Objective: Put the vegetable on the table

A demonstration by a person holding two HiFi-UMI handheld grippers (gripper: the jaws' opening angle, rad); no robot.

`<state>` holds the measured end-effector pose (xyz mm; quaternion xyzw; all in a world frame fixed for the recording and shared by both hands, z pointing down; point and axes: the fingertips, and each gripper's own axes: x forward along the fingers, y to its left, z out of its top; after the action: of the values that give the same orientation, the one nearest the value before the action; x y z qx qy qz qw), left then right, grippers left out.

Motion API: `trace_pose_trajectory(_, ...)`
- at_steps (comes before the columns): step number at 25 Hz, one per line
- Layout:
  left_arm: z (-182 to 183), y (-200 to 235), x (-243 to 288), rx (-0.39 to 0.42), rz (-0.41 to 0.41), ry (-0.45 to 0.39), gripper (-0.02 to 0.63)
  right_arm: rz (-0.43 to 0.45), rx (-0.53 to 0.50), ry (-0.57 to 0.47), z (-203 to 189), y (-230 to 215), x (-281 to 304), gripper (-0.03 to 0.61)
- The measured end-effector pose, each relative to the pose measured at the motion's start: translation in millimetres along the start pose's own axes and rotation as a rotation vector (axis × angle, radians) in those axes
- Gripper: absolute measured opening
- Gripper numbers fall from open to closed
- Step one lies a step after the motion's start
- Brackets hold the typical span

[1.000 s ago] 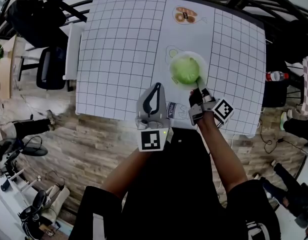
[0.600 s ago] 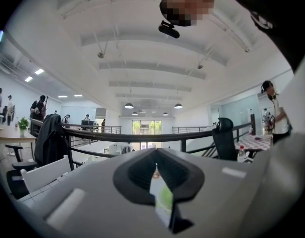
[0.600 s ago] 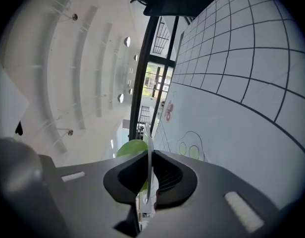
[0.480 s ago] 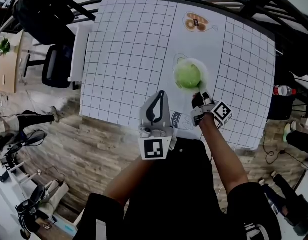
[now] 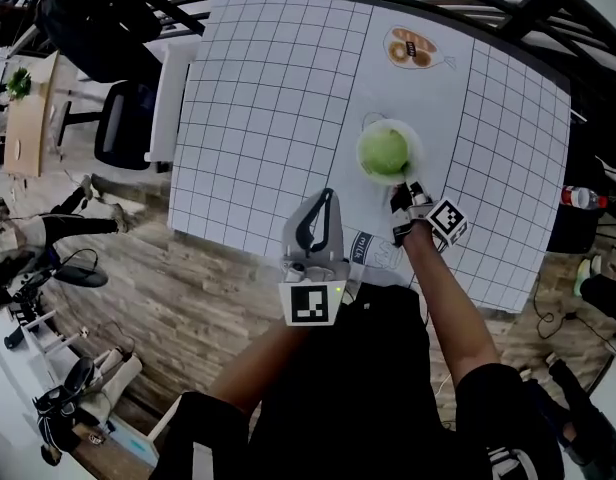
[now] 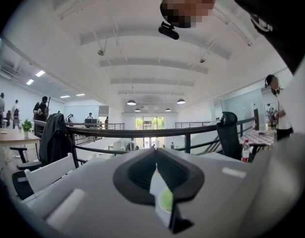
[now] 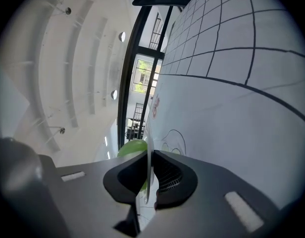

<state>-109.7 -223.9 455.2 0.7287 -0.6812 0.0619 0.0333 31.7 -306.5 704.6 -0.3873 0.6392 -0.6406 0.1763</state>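
A round green vegetable (image 5: pixel 383 152) lies on a small white plate (image 5: pixel 416 140) above the white grid-covered table (image 5: pixel 268 88). My right gripper (image 5: pixel 406 186) is shut on the plate's near rim. In the right gripper view the thin white plate (image 7: pixel 148 167) runs edge-on between the jaws of the right gripper (image 7: pixel 150 185), with the vegetable (image 7: pixel 130 148) behind it. My left gripper (image 5: pixel 326 196) hovers over the table's near edge, left of the plate, its jaws together and holding nothing. In the left gripper view the left gripper (image 6: pixel 156 170) shows only a thin slit.
The mat carries a printed picture of bread (image 5: pixel 412 50) at the far side, a drawn outline (image 5: pixel 369 121) beside the plate and a milk label (image 5: pixel 360 246) near the front edge. A chair (image 5: pixel 138 108) stands left of the table. A bottle (image 5: pixel 576 196) lies on the right.
My right gripper has sunk toward the table with the plate and vegetable, which now look smaller from above. The left gripper has shifted only slightly.
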Motion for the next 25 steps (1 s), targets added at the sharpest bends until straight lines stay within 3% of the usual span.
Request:
trace_pose_trajectory(14, -15, 8, 6, 0.023, -0.002, 0.047, 0.008, -0.072, 0.013, 0.01, -1, -35, 18, 0.025)
trace_pose_trajectory(25, -16, 35, 2, 0.003, 0.07, 0.034, 0.008, -0.104, 0.018, -0.001, -4, -44, 20, 0.025)
